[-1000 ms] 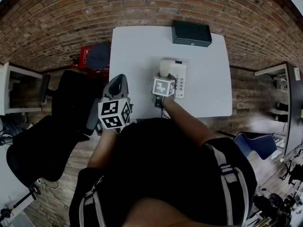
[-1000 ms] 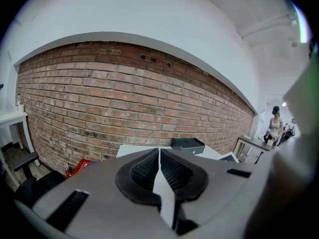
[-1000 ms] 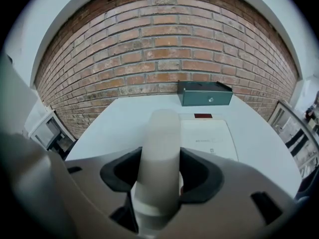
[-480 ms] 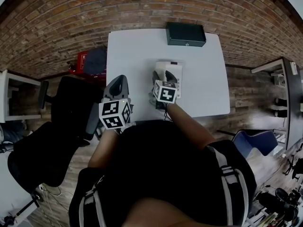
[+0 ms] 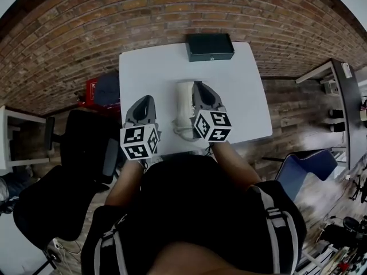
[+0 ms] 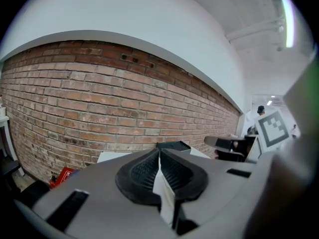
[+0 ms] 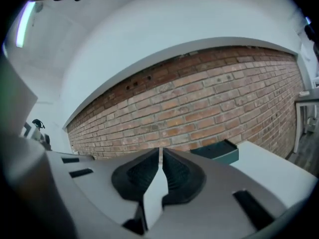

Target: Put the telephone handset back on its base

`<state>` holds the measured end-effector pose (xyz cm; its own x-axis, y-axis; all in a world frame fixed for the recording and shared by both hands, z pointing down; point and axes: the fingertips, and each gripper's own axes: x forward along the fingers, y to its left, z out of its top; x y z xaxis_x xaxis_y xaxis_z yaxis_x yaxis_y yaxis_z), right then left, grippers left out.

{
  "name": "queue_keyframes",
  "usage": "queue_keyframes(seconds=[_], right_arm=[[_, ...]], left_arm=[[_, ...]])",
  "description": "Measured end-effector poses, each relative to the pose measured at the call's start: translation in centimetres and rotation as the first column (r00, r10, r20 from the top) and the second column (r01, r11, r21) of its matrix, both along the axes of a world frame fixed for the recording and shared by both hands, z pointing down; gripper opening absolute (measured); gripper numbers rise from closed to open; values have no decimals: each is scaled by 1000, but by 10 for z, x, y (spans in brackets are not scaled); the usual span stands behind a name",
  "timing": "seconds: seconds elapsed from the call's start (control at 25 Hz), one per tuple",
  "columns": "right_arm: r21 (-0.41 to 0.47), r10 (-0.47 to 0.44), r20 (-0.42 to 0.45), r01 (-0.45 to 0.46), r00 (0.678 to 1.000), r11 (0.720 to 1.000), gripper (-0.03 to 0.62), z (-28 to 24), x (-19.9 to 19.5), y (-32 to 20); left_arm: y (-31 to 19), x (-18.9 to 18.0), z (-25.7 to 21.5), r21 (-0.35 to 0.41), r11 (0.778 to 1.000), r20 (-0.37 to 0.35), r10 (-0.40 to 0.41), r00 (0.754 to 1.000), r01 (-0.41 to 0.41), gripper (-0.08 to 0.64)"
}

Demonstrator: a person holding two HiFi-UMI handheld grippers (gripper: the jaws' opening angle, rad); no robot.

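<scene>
The white telephone base (image 5: 179, 129) sits mid-table on the white table (image 5: 246, 96), and the white handset (image 5: 184, 101) lies along its left side. My right gripper (image 5: 201, 86) hovers just right of the handset and hides the keypad half. Its jaws are closing, almost together, with nothing between them, as the right gripper view (image 7: 160, 156) shows. My left gripper (image 5: 147, 98) hangs over the table's left part, well clear of the phone. It is shut and empty, seen close in the left gripper view (image 6: 159, 156).
A dark green box (image 5: 210, 47) stands at the table's far edge, also seen as the box (image 7: 217, 151) ahead of the right jaws. A brick wall (image 5: 69, 33) lies beyond. A black chair (image 5: 86, 148) and a red item (image 5: 92, 87) are left, a blue chair (image 5: 312, 166) right.
My right gripper has come off the handset and shifted right, leaving the handset lying uncovered on the base. The head view has swung. The left gripper has hardly moved.
</scene>
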<state>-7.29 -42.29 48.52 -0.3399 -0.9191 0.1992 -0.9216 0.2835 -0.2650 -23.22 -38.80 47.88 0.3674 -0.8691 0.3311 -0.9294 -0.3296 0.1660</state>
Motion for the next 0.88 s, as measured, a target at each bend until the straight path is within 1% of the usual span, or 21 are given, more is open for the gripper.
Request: queue_keyframes(seconds=[0.12, 0.2, 0.28, 0.36, 0.56, 0.76, 0.88], right_arm=[[113, 58, -26, -55, 998, 992, 5, -39, 19, 11], [198, 117, -53, -104, 992, 975, 0, -60, 34, 19], [254, 157, -80, -132, 984, 958, -2, -73, 46, 25], [259, 163, -95, -133, 982, 957, -2, -74, 53, 28], [207, 140, -126, -112, 982, 972, -2, -58, 54, 34], [196, 105, -121, -80, 987, 977, -2, -55, 46, 39], [203, 115, -124, -88, 986, 975, -2, -56, 47, 39]], left_arm=[[0, 12, -2, 6, 1000, 3, 27, 1000, -27, 10], [1, 20, -3, 12, 999, 8, 41, 999, -41, 9], [1, 26, -6, 22, 998, 11, 51, 999, -51, 11], [-1, 31, -8, 30, 998, 11, 58, 998, -58, 9], [-1, 41, -11, 37, 996, 10, 81, 997, -82, 9], [0, 45, -13, 37, 995, 8, 93, 996, -93, 9], [2, 45, -13, 39, 995, 7, 94, 996, -94, 9]])
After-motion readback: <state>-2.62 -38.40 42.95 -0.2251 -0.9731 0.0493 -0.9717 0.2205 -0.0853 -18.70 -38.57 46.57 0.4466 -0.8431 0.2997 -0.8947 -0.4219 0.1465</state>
